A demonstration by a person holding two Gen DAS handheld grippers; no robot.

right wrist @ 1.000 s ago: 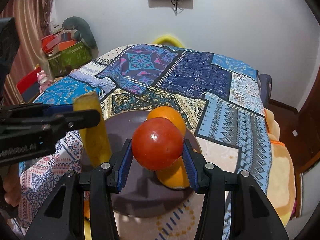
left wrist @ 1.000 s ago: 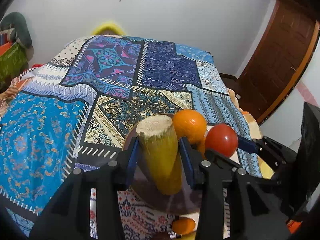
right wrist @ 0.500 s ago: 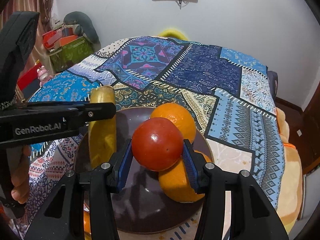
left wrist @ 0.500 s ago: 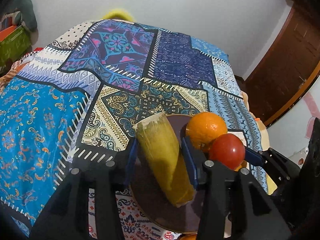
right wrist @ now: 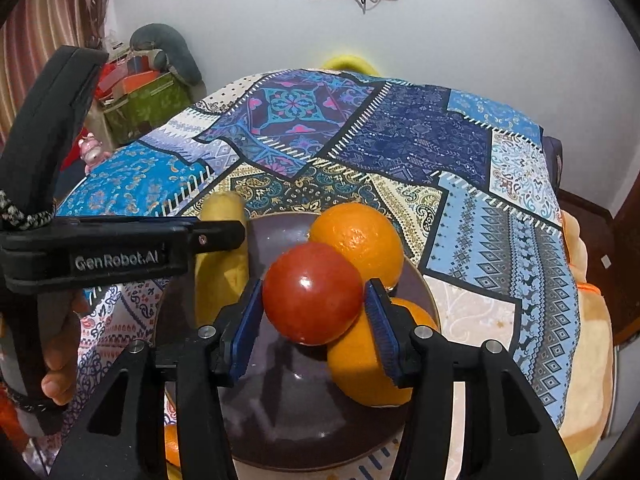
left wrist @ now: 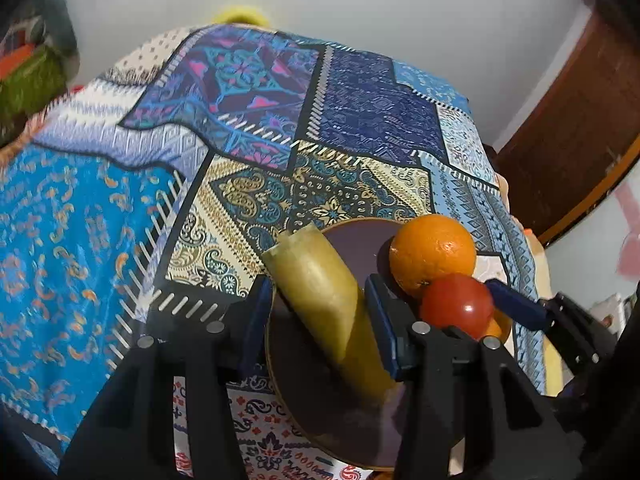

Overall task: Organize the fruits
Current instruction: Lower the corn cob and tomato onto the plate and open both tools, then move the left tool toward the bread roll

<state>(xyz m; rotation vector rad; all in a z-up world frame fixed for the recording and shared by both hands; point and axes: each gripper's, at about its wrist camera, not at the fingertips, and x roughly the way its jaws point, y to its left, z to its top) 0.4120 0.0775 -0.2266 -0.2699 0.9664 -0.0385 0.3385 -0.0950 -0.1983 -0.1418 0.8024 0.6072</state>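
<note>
Two grippers are working above the dark plate (right wrist: 280, 432). Left gripper (left wrist: 320, 316) is clamping the yellow banana (left wrist: 320, 292), tilted over the plate. Right gripper (right wrist: 312, 320) is clamping the red tomato (right wrist: 312, 294), touching two oranges (right wrist: 358, 246) on the plate.

Banana (right wrist: 222, 268) left on the plate (right wrist: 280, 412), two oranges (right wrist: 360, 246) right, tomato (right wrist: 314, 294) between.

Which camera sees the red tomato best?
The right wrist view: the tomato sits big and central between the right gripper pads. The left wrist view shows it small, off to the side, partly hidden by the left gripper.
</note>
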